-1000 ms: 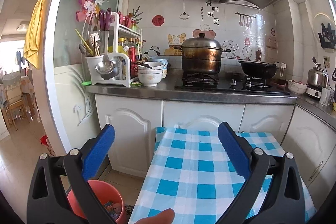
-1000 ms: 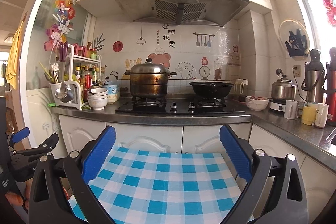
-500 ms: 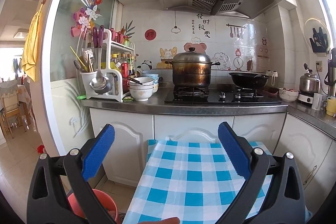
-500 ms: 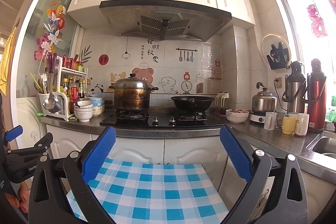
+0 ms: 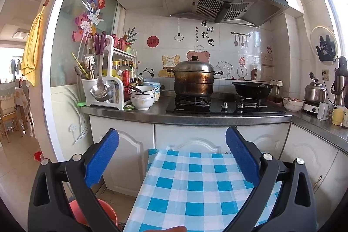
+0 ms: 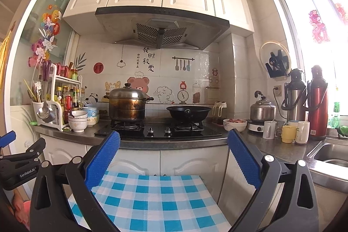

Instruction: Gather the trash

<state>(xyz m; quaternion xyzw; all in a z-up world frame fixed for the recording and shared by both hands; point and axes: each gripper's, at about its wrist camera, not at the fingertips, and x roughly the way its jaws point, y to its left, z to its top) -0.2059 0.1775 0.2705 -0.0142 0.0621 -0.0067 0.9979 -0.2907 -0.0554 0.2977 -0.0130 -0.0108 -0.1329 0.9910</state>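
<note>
A red bin [image 5: 93,213] sits on the floor left of the checked tabletop [image 5: 195,188]. Above the cloth, the left tool [image 5: 171,158] and right tool [image 6: 174,158] hang released, empty, facing a stove [image 6: 158,131].

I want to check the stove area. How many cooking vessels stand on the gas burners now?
2. The lidded steel pot stands on the left burner, and the black wok stands on the right burner. No others show there.
</note>
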